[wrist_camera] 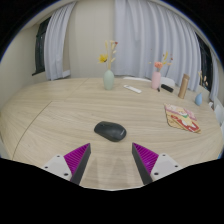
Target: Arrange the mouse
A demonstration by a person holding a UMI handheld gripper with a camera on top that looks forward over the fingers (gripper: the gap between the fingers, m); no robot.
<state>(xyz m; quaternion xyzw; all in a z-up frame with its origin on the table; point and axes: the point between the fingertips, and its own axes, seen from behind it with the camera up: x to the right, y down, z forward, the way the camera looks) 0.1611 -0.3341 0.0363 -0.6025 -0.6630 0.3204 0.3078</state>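
The gripper is held above the near edge of a round wooden table, and its two fingers stand wide apart, with nothing between them. Each finger shows a magenta pad on its inner side, and the pads do not touch anything. The mouse, dark grey and oval, lies flat on the table just ahead of the fingers, about in the middle of the gap between them but a little beyond the tips. It is apart from both fingers and rests on its own. Further away, near the far side of the table, a pale vase with some flowers stands upright. To the right of the vase a small white flat thing lies on the wood; I cannot tell what it is. More to the right a pink bottle stands, and near it there are a few other small upright things that are too small to name. On the right part of the table, nearer than the bottle, lies a flat board with food or pictures of food on it. Behind the table light curtains hang in front of a window.
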